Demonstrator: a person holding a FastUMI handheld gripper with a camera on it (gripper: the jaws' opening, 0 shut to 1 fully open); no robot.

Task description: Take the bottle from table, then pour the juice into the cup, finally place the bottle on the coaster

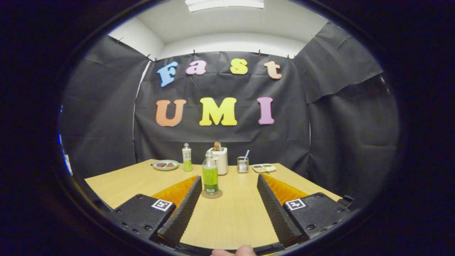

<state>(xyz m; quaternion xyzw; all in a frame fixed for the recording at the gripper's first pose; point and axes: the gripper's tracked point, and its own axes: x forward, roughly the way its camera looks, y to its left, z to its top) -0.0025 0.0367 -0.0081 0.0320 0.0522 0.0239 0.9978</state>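
Observation:
A clear bottle [210,176] with a green label and a little green juice stands upright on a round coaster [212,194] on the wooden table [231,217]. It is just ahead of my left fingertip and slightly inside the gap. My gripper [229,179] is open, with nothing between its fingers and neither finger touching the bottle. Beyond the bottle, to the right, stands a small metal cup [242,165] with a stick in it.
A second green-labelled bottle [187,157] stands at the back left beside a plate [165,165] of food. A white toaster [221,160] is right behind the near bottle. A small compartment dish [264,168] lies at the back right. A person's fingertip [235,251] shows below the fingers.

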